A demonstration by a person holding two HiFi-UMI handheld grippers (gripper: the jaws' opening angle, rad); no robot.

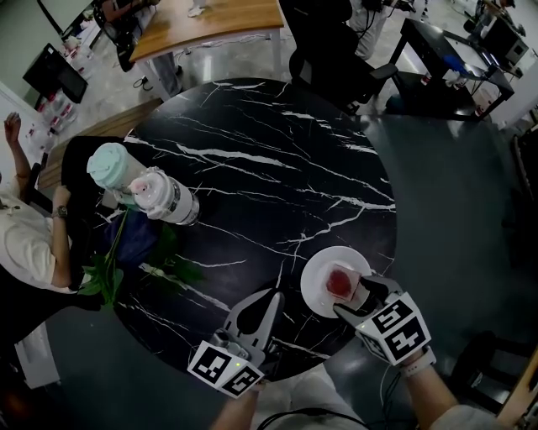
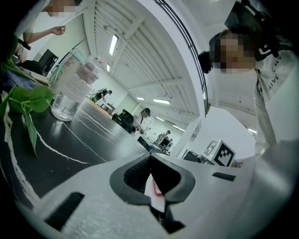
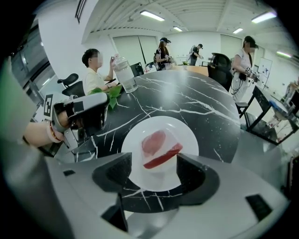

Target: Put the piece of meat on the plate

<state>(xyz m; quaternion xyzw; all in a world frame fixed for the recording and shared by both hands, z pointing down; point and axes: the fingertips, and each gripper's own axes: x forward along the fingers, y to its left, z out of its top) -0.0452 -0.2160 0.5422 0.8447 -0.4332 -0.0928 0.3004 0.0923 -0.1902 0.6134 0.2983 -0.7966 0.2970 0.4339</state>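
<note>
A pink and red piece of meat in a clear wrap lies on a small white plate near the front right edge of the black marble table. My right gripper tilts down over the plate, open. In the right gripper view the meat rests on the plate between the two jaws, and neither pad touches it. My left gripper lies low on the table to the left of the plate, its jaw tips together with nothing held.
A clear bottle with a pink cap, a mint cup and leafy stems stand at the table's left. A person sits beside them. A wooden table and chairs stand beyond.
</note>
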